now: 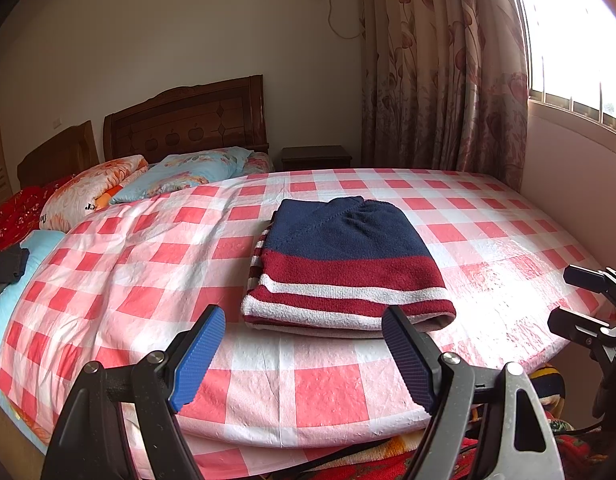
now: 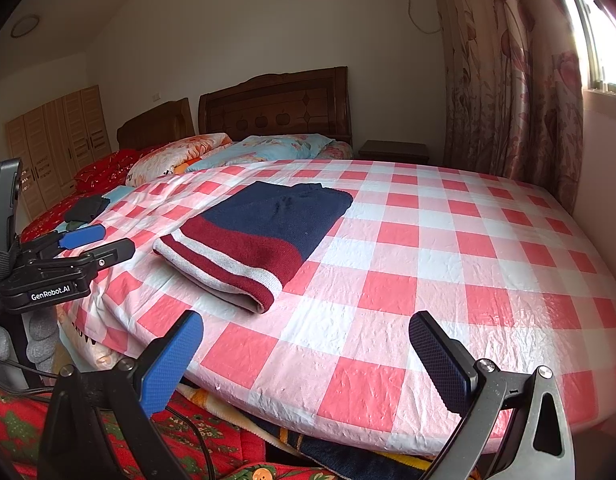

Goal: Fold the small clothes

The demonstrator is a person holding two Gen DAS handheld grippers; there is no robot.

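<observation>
**Bedroom with Two Beds and a Sunlit Window**

A red-and-white checked cover [image 1: 327,392] spreads over the near surface. Behind it, two dark wooden headboards [image 2: 276,100] stand against a plain pale wall [image 1: 188,32], with floral pillows [image 1: 188,172] below. A dark nightstand [image 1: 315,157] sits beside floral curtains [image 1: 439,72]. Bright daylight pours through the window [image 1: 579,40]. A light wooden wardrobe [image 2: 56,140] stands far left.

Folded sweater ahead of my spread jaws

My left gripper [image 1: 304,354] hovers empty, wide apart, just short of the folded striped sweater [image 1: 343,264] lying on the red-checked cloth [image 1: 148,280]. My right gripper [image 1: 575,300] pokes in at the right edge, near the cloth's corner.
</observation>
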